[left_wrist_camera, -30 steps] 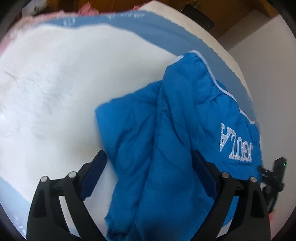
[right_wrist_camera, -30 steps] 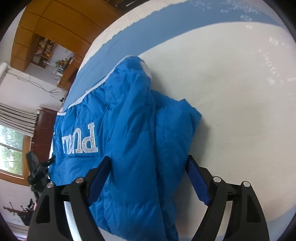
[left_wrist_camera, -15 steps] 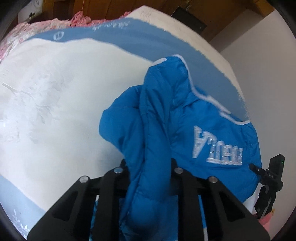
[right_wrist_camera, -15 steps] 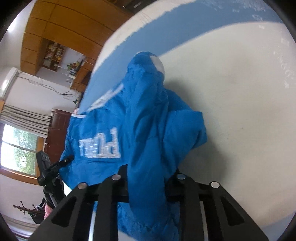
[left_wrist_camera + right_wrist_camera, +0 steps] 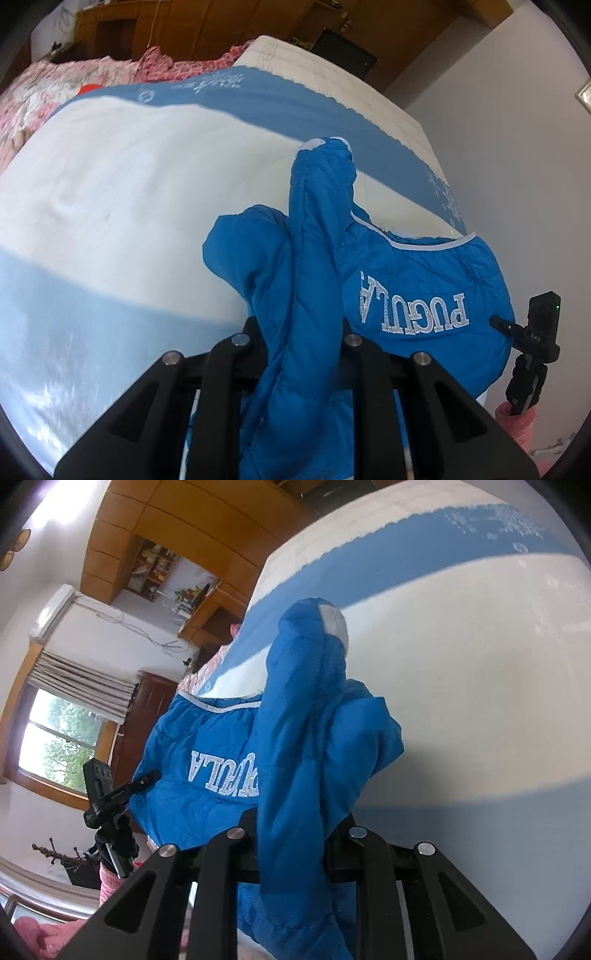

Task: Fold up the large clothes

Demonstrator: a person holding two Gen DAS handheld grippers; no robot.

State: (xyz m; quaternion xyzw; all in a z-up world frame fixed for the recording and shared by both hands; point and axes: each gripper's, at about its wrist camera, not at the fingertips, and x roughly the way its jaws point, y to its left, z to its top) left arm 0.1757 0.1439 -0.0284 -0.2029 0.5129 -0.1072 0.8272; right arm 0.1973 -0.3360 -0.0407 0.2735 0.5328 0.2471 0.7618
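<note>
A bright blue padded jacket (image 5: 406, 280) with silver letters on it lies on a white and blue bed cover (image 5: 129, 184). My left gripper (image 5: 301, 332) is shut on a bunched fold of the jacket and holds it lifted off the bed. My right gripper (image 5: 295, 823) is shut on another bunched fold of the same jacket (image 5: 314, 720), also raised above the bed cover (image 5: 480, 664). The fingertips of both grippers are hidden in the fabric. The rest of the jacket hangs and drapes toward the bed's edge.
A black camera on a small tripod (image 5: 532, 350) stands beside the bed edge and also shows in the right wrist view (image 5: 107, 801). Pink floral bedding (image 5: 55, 85) lies at the far side. Wooden cabinets (image 5: 166, 528) and a window (image 5: 59, 746) line the walls.
Both grippers went from open over the flat jacket to shut on folds of it. They have lifted the fabric, and the bed now looks farther below.
</note>
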